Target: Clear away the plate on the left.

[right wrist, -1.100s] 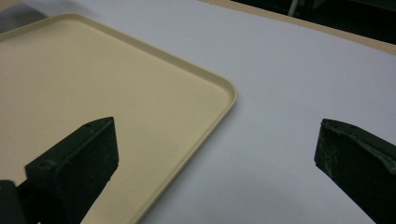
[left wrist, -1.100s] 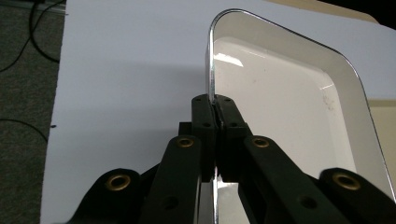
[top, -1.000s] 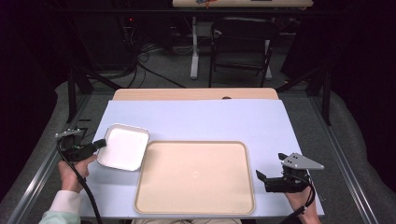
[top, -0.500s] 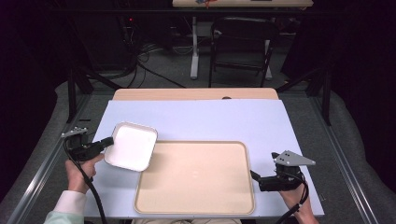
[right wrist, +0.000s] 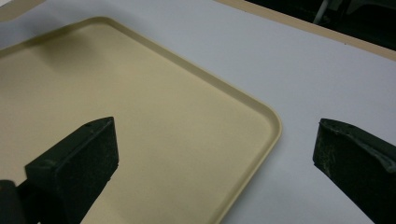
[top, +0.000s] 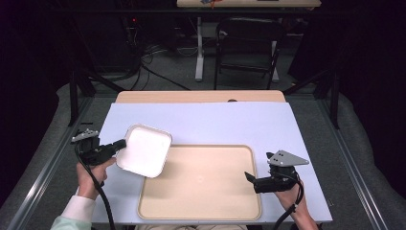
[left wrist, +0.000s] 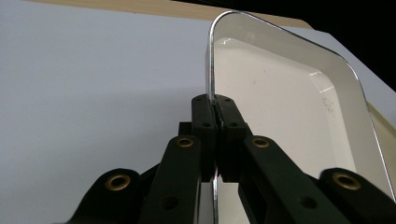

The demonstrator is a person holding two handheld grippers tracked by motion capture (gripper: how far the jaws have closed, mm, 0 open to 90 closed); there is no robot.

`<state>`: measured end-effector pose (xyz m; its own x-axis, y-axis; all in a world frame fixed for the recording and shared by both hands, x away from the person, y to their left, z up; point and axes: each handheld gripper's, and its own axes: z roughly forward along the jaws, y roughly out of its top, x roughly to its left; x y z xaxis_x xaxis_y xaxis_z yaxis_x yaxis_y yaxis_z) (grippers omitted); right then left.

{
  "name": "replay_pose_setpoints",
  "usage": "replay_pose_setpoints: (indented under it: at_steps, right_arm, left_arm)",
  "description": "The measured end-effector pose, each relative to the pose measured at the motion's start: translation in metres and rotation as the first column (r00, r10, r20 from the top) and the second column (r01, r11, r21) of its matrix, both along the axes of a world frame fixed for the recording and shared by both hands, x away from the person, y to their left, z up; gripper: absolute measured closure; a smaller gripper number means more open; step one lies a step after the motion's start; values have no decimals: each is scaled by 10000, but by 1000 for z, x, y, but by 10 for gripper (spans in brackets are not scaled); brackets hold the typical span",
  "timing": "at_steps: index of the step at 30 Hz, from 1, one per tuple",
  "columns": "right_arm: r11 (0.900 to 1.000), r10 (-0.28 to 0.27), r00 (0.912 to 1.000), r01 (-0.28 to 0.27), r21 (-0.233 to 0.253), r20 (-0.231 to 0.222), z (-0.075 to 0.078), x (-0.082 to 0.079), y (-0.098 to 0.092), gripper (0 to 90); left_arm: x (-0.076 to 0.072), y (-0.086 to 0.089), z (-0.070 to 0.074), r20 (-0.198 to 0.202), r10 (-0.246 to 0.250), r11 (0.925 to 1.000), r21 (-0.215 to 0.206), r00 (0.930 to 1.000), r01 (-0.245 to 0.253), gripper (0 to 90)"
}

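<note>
A white square dish (top: 143, 150) hangs tilted above the table, over the left corner of the beige tray (top: 201, 208). My left gripper (top: 118, 143) is shut on the dish's left rim. In the left gripper view the jaws pinch the thin rim of the dish (left wrist: 280, 107), with the left gripper (left wrist: 215, 122) closed tight on it. My right gripper (top: 250, 178) stands open at the tray's right edge. In the right gripper view the right gripper (right wrist: 219, 149) spans the corner of the tray (right wrist: 140, 116), with nothing between its fingers.
A pale blue mat (top: 225, 124) covers the wooden table (top: 201, 96). Behind the table stand a chair (top: 246, 43) and a desk leg (top: 199, 48) on a grey floor with cables. Metal rails (top: 356, 163) run along both table sides.
My left gripper has lifted the white dish off the mat and carried it right, toward the tray, tilting it. My right gripper has moved left to the tray's right edge.
</note>
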<state>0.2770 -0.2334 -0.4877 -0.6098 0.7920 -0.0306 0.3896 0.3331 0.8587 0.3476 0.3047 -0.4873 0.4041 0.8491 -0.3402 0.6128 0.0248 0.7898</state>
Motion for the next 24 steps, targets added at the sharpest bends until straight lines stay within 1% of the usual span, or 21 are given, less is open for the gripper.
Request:
replay_pose_setpoints:
  at_steps: [5, 7, 13, 20, 24]
  right_arm:
    - [10000, 66, 9999, -66, 70, -81, 0, 4, 6, 0]
    - [9999, 72, 9999, -70, 106, -130, 0, 6, 9, 0]
    - [9993, 317, 9993, -313, 196, -208, 0, 11, 21, 0]
    - [9973, 726, 9970, -723, 116, -252, 0, 18, 38, 0]
    - [9958, 907, 9954, -902, 163, -322, 0, 21, 46, 0]
  left_arm:
    - [0, -9, 1, 22, -199, 9998, 0, 9998, 199, 882]
    - [0, -13, 1, 65, -260, 9996, -63, 9996, 260, 882]
    - [1, -26, 1, 100, -513, 9986, -88, 9986, 514, 881]
    - [2, -39, 1, 109, -743, 9971, -129, 9972, 744, 882]
    - [3, -46, 1, 83, -886, 9960, -86, 9960, 887, 881]
